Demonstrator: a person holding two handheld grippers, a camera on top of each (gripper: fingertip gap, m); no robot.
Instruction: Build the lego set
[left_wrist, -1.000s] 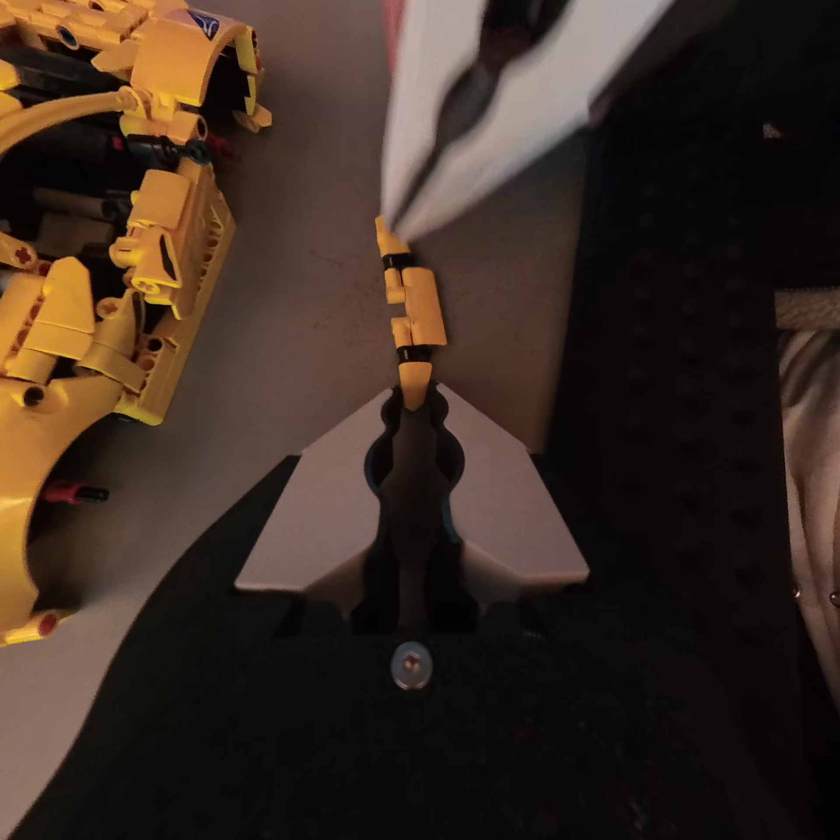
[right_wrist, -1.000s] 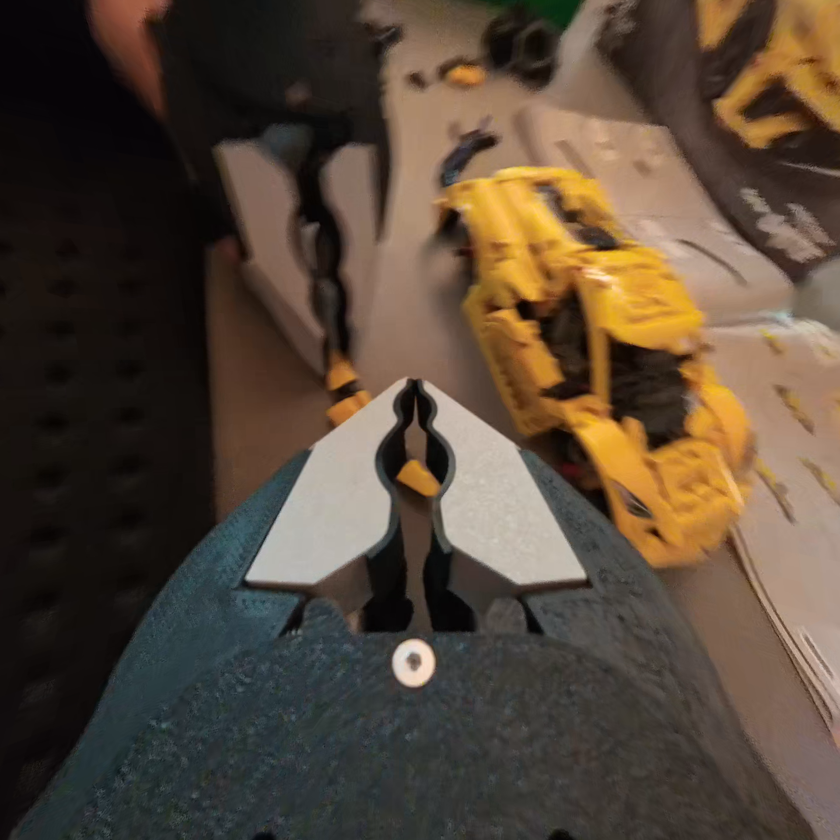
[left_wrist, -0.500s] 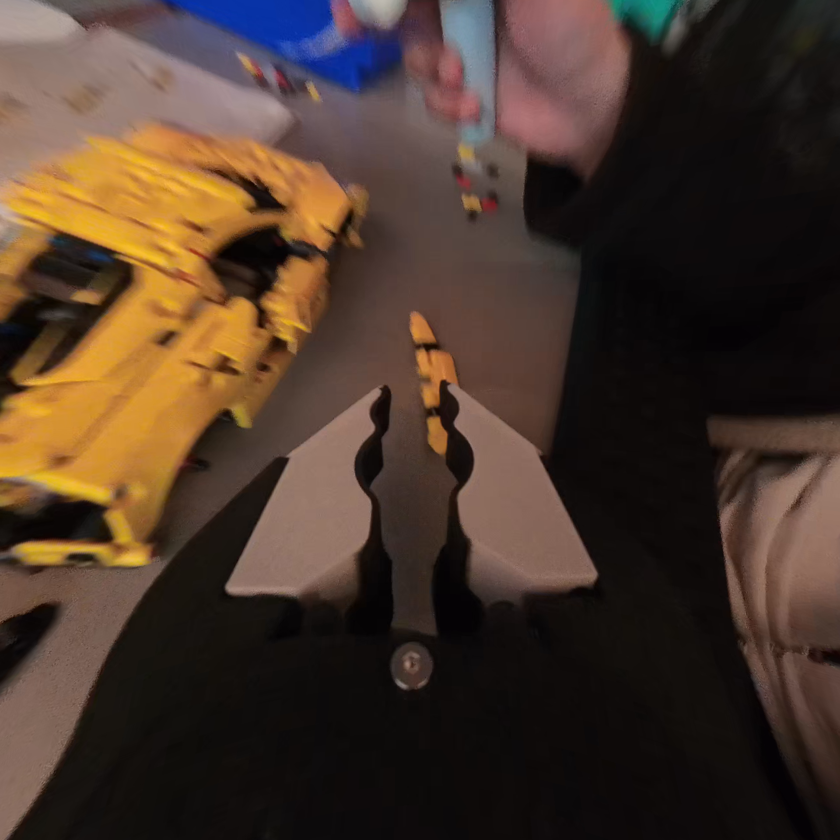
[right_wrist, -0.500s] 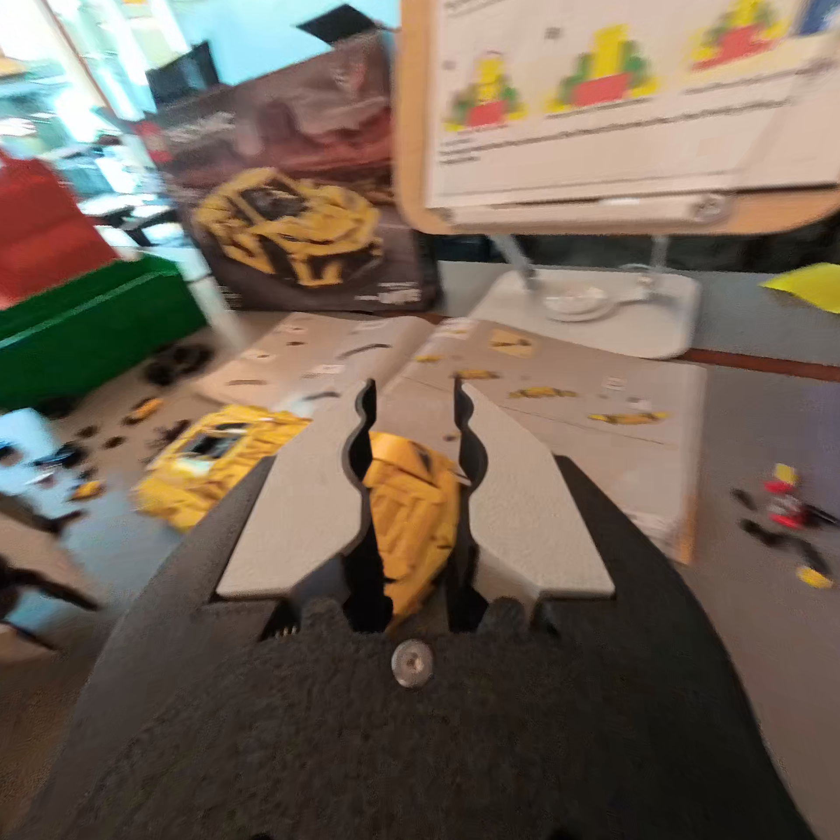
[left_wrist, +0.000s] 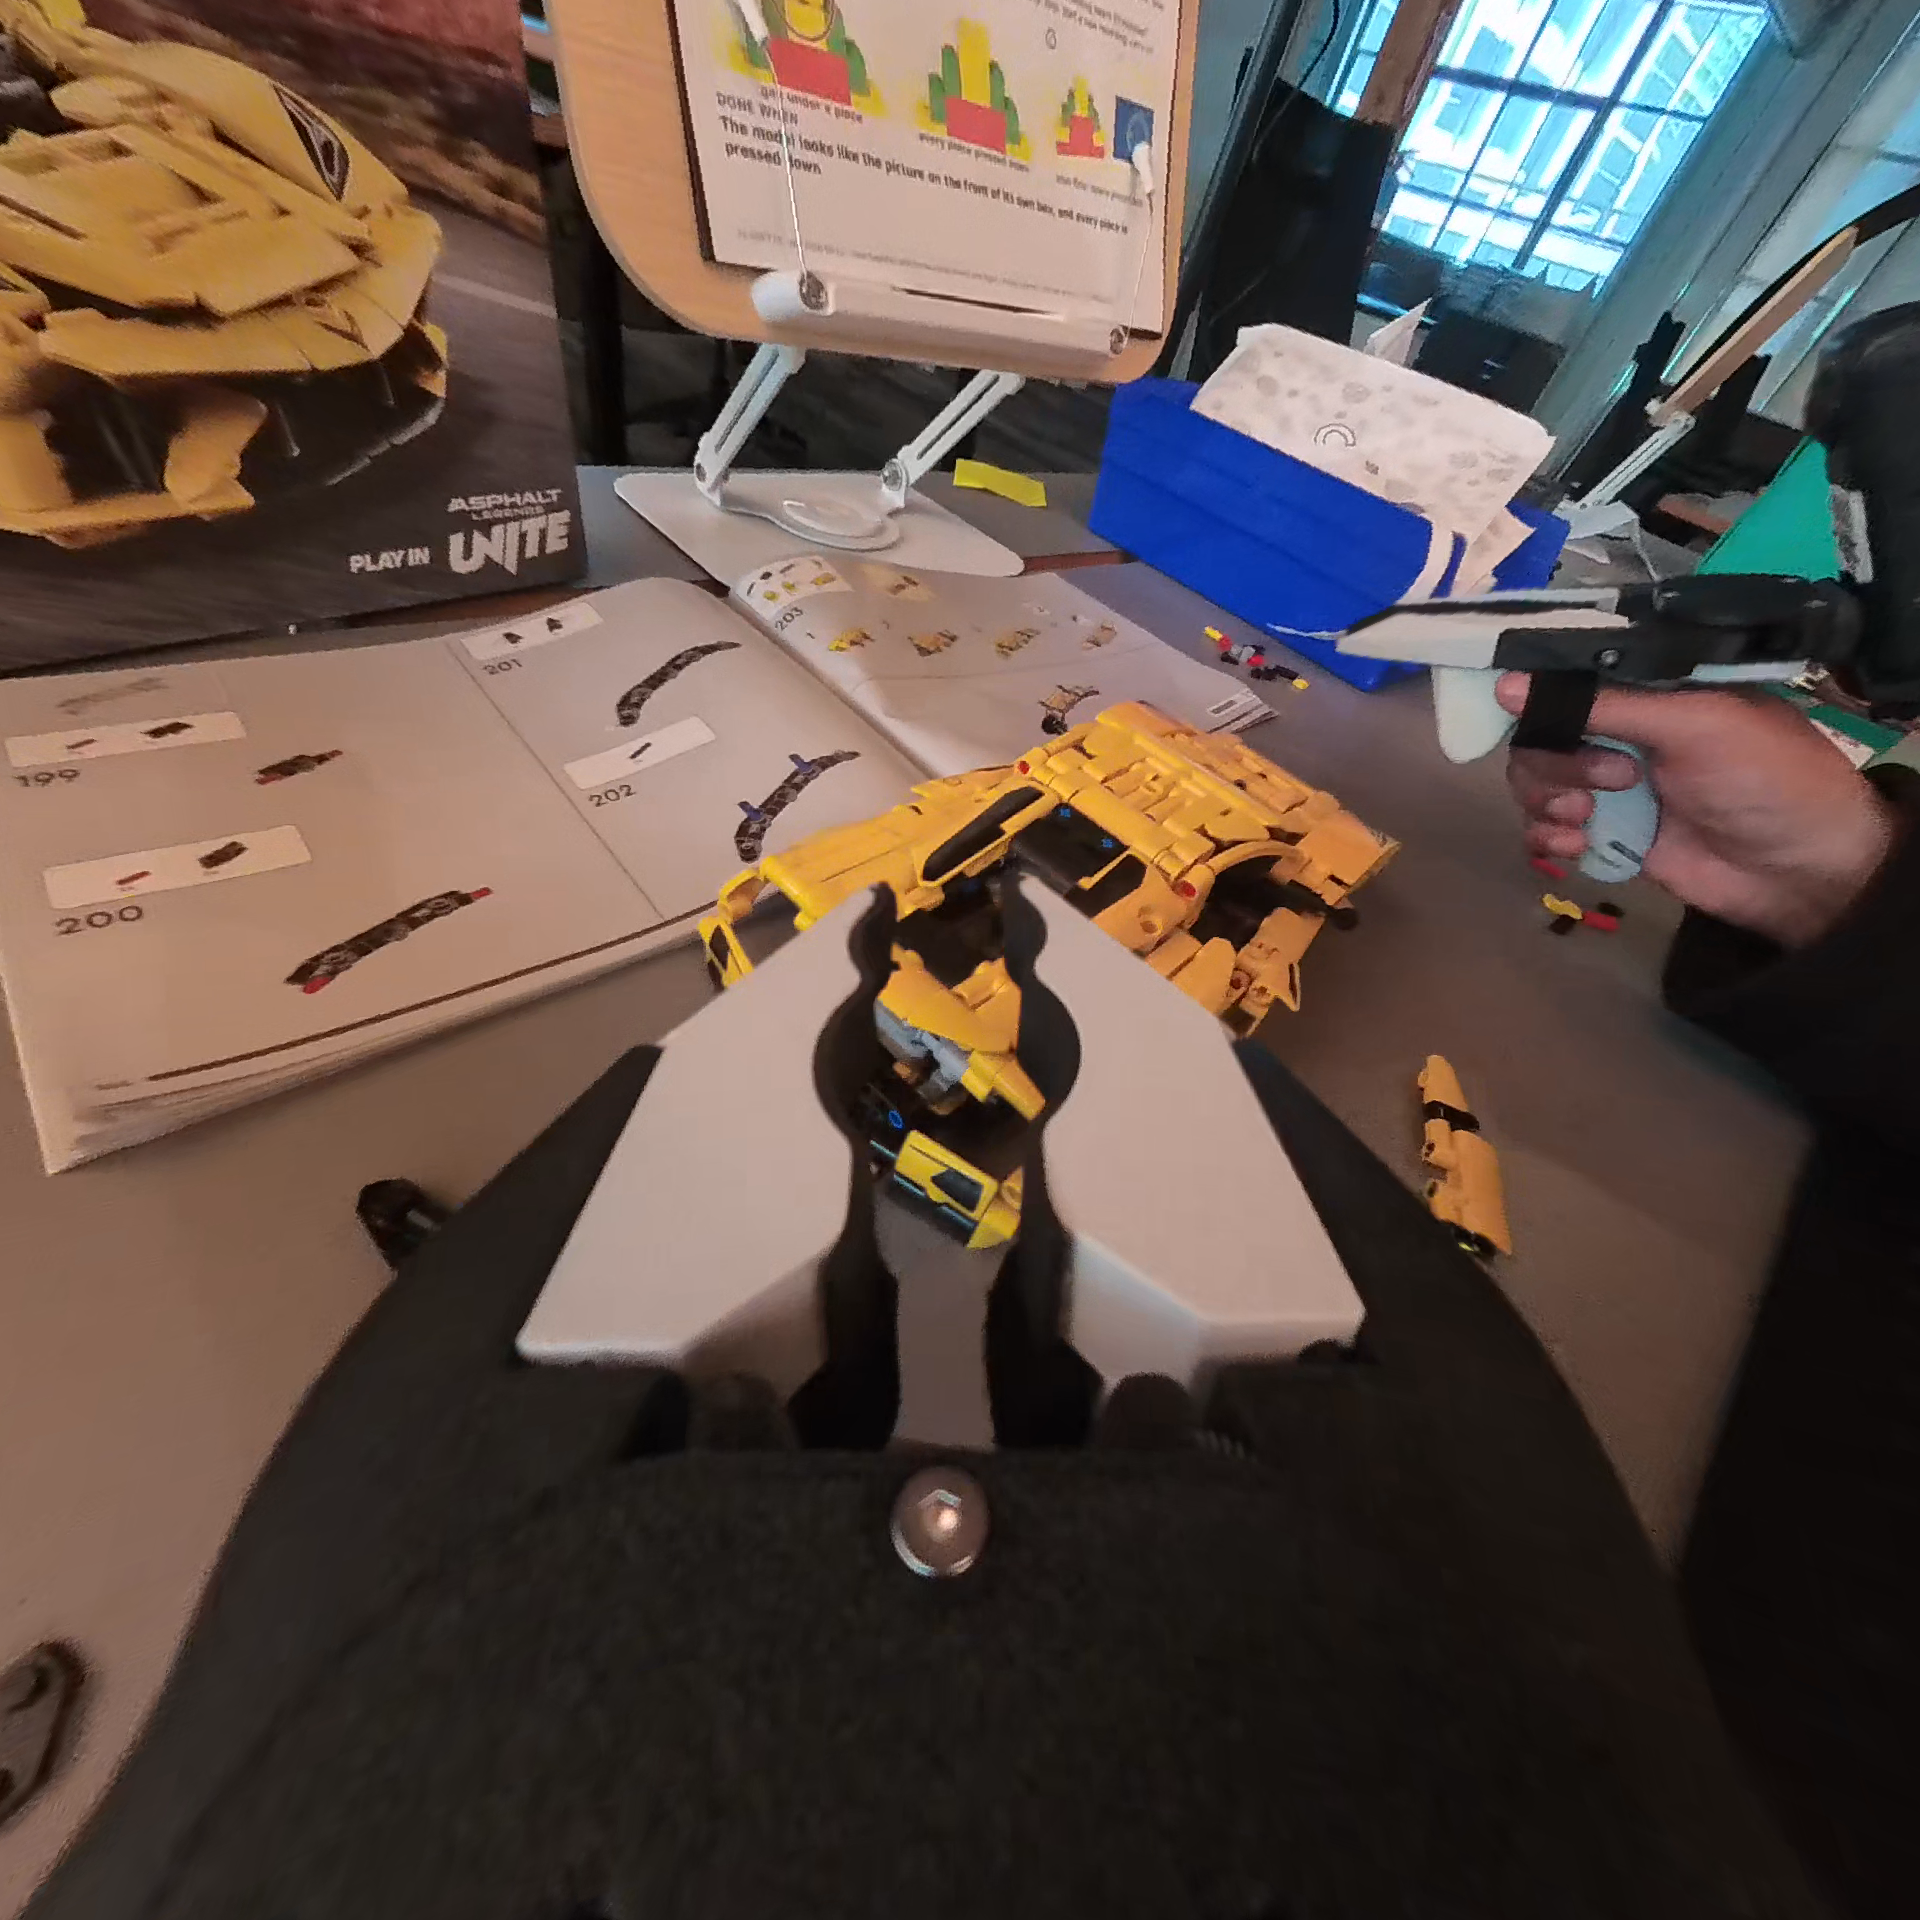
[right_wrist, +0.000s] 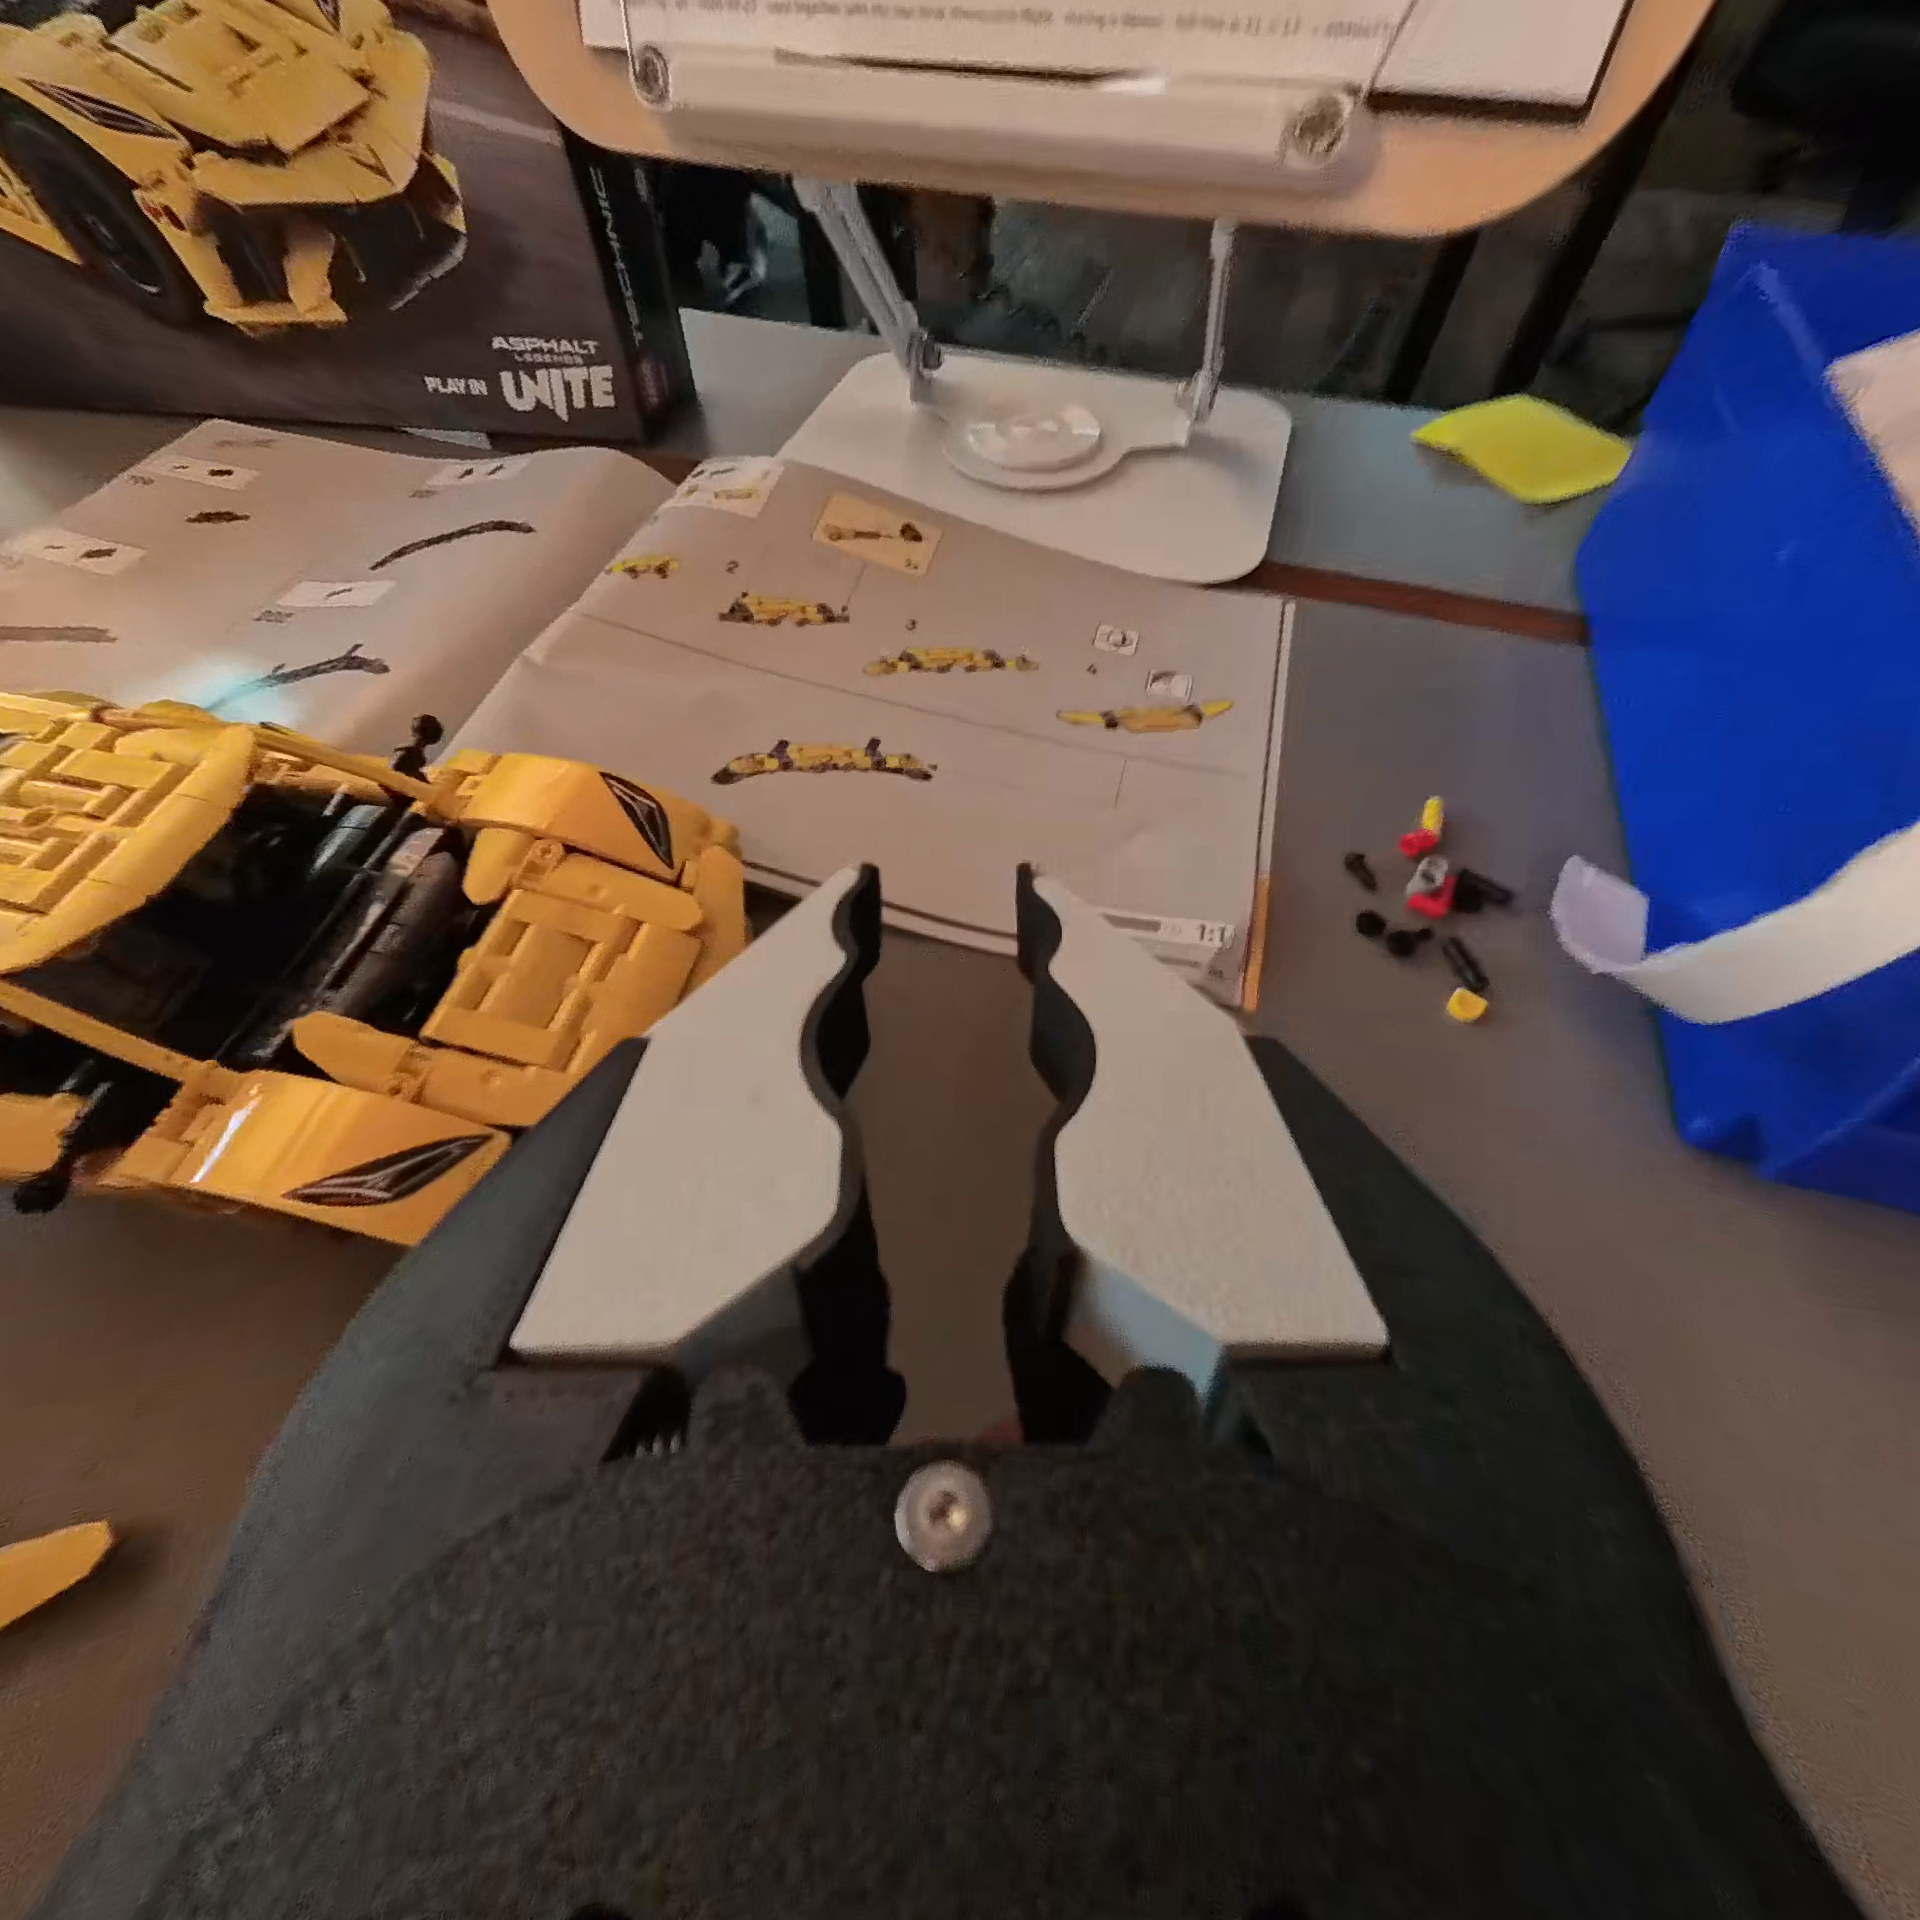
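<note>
Spreading across the whole frame in both views, the grey table (left_wrist: 260, 1299) is carrying everything. Standing at the upper left of the left wrist view, the car box (left_wrist: 260, 312) is leaning behind the open instruction booklet (left_wrist: 343, 831), which is lying flat across the left and centre. A wooden page stand (left_wrist: 873, 177) is rising at the top centre on a white base, and a blue bin (left_wrist: 1247, 520) is sitting at the upper right with paper poking out of it.

The yellow car model (left_wrist: 1132, 831) is resting on the table at the centre of that view, just beside the booklet's lower right corner; in the right wrist view it is lying at the left edge (right_wrist: 312, 935).

The left gripper (left_wrist: 940, 914) is hanging above the car's near end with its jaws parted and nothing between them. The right gripper (right_wrist: 948, 883) is showing its jaws spread too, pinching nothing, over bare table just below the booklet; in the left wrist view it is appearing at the right edge (left_wrist: 1361, 639), held by a hand (left_wrist: 1714, 810).

A small yellow strip of joined pieces (left_wrist: 1460, 1164) is lying on the table at the right of the left wrist view, apart from the car. Loose small pieces (right_wrist: 1423, 904), black, red and yellow, are lying scattered between the booklet and the bin.
</note>
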